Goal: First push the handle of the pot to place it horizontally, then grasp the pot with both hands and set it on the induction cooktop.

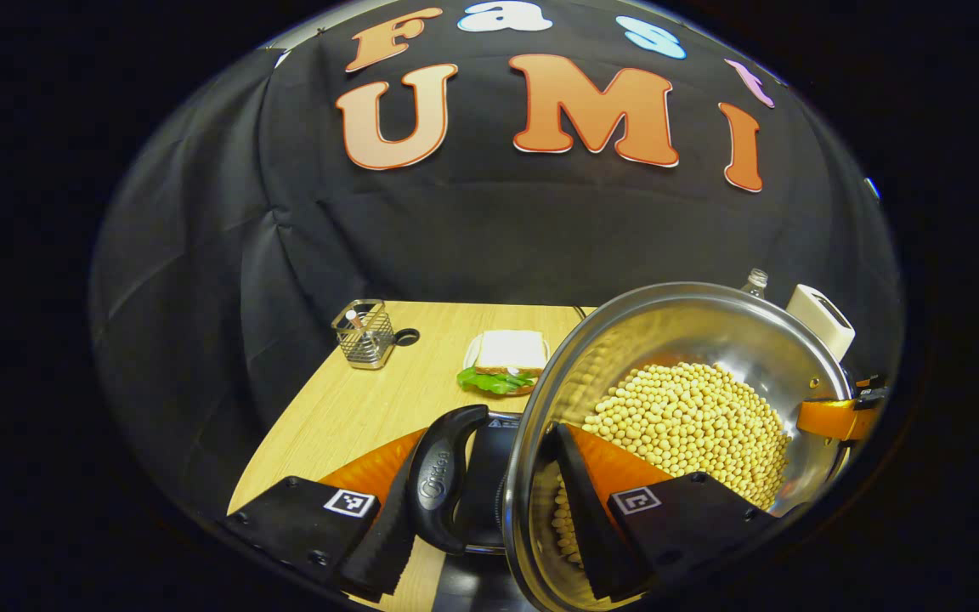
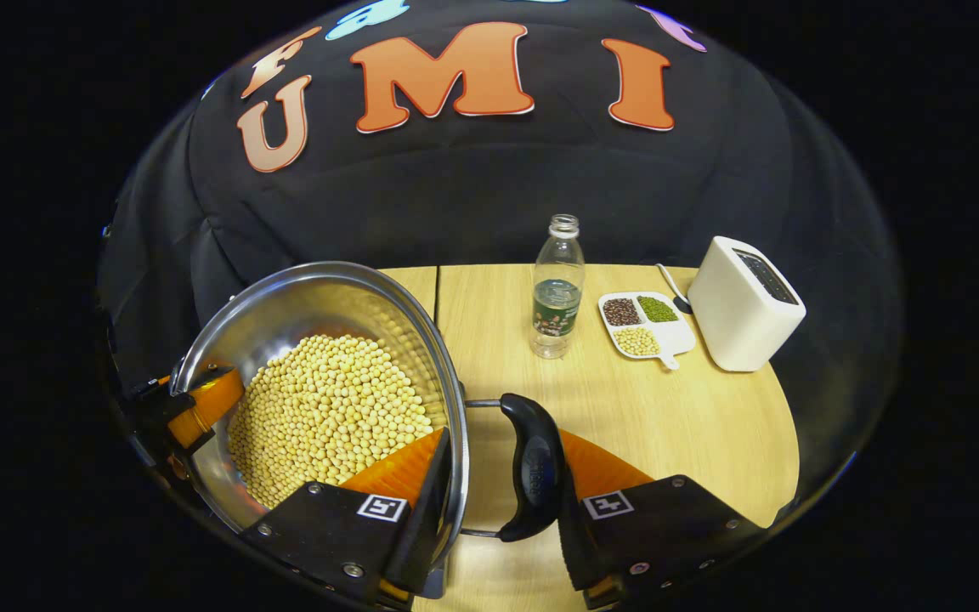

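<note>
Between the two tools hangs the pot (image 2: 319, 382), heaped with pale beans (image 2: 328, 416). Its left side handle (image 1: 447, 476) sits inside the left tool (image 1: 489, 518), one finger outside the handle loop, the other inside the rim against the beans. The right tool (image 2: 498, 501) mirrors this on the right side handle (image 2: 532, 476). Both look narrowed onto handle and wall, though I cannot be sure both fingers press. The pot reads as tilted, apparently lifted off the bench (image 2: 668, 425). A dark surface just beneath the left handle may be the induction cooktop (image 1: 485, 476); if so, the coming move is straight down, handle-to-handle axis kept level.
</note>
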The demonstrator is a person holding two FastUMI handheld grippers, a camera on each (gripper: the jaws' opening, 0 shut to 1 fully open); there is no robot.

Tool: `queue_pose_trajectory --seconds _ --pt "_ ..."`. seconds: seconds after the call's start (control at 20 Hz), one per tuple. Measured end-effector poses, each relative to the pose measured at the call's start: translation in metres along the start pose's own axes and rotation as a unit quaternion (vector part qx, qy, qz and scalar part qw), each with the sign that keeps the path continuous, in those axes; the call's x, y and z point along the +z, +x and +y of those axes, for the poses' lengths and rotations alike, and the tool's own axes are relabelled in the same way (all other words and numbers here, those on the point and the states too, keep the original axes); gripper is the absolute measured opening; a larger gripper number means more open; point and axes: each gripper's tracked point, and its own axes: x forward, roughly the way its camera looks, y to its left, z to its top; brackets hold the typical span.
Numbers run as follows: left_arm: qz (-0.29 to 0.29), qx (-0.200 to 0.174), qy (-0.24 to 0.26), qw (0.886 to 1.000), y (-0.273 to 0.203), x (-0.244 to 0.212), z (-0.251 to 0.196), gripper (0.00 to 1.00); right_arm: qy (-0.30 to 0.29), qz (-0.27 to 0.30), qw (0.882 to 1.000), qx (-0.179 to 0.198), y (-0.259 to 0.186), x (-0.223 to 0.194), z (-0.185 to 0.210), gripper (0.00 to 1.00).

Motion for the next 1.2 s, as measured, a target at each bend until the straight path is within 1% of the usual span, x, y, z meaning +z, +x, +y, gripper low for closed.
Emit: queue_pose_trajectory --seconds 0.05,0.1,0.2,0.25,0.3,0.55,0.9,1.2 --pt "0.001 0.002 -0.001 1.000 0.000 -0.003 -0.003 0.83 0.000 0.002 1.000 0.002 0.003 0.000 0.007 0.61" --pt "0.004 0.004 -0.002 1.000 0.001 -0.005 -0.008 0.86 -0.003 0.003 1.000 0.003 0.005 0.000 0.010 0.61" --pt "0.008 0.007 -0.003 1.000 0.004 -0.011 -0.013 0.86 -0.006 0.006 1.000 0.004 0.012 -0.002 0.018 0.61" --pt "0.009 0.008 -0.004 1.000 0.005 -0.010 -0.013 0.83 -0.005 0.007 1.000 0.004 0.015 -0.002 0.023 0.61" --pt "0.012 0.009 -0.004 1.000 0.006 -0.011 -0.014 0.86 -0.007 0.009 1.000 0.004 0.019 -0.003 0.023 0.61" --pt "0.027 0.010 -0.009 1.000 0.006 -0.012 -0.011 0.86 -0.010 0.017 1.000 0.002 0.041 0.002 0.033 0.61" --pt "0.054 0.013 -0.012 0.998 0.004 -0.009 -0.011 0.87 -0.010 0.034 0.999 0.004 0.060 -0.014 0.041 0.61" --pt "0.069 0.011 -0.013 0.997 0.008 -0.007 -0.010 0.87 -0.005 0.048 0.999 -0.003 0.075 -0.024 0.047 0.61"
